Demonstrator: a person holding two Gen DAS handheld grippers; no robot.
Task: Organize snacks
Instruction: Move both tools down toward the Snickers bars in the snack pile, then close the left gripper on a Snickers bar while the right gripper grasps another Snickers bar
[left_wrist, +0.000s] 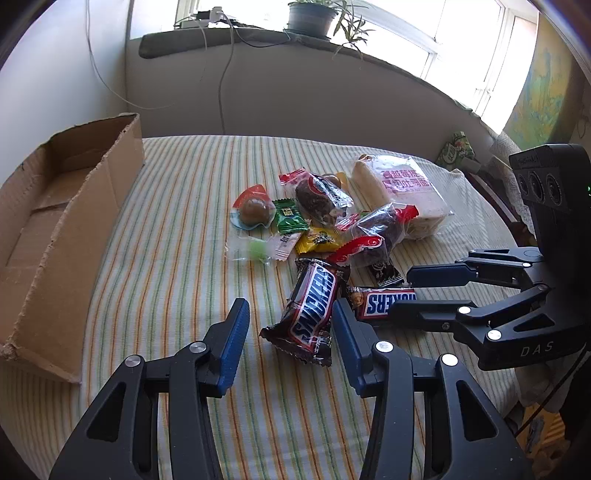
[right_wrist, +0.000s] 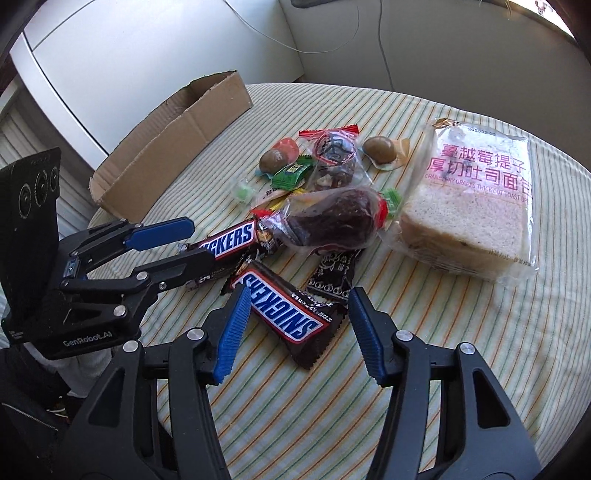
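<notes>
Cardboard box (left_wrist: 74, 221), brown, open-topped, torn along one edge, at the left rim of the counter; nothing shows inside it.

Cotton-look cloth (left_wrist: 184, 258), cream with orange and green stripes, covers the counter.

First brown foil-wrapped chocolate bar (left_wrist: 314, 306), lettered "SNICKERS" in blue on white. It lies flat on the cloth at the near edge of the snack pile, between the blue-padded fingers of the left gripper (left_wrist: 291, 306). That gripper is parted moderately; its left pad stands clear of the wrapper, so nothing is gripped. Body marked "GenRobot.AI".

Second brown foil-wrapped chocolate bar (right_wrist: 284, 310), same "SNICKERS" lettering, flat on the cloth just beside the first. The right gripper (right_wrist: 301, 290) straddles it, parted rather wide, right pad clear of the wrapper. Body marked "DAS".

Clear bag of sliced white bread (right_wrist: 472, 199), pink Chinese print and "CRANBERRY GRAPES THICK CUT TOAST", at the right of the pile.

Dark brown snack in clear wrapper with red ends (right_wrist: 332, 218), mid-pile, lying over the first bar's end.

Small green sweet wrapper (right_wrist: 291, 171), writing too small to read.

Black printed sachet (right_wrist: 334, 273), partly under the dark snack.

Brown egg in clear pack (right_wrist: 378, 149), behind the pile.
</notes>
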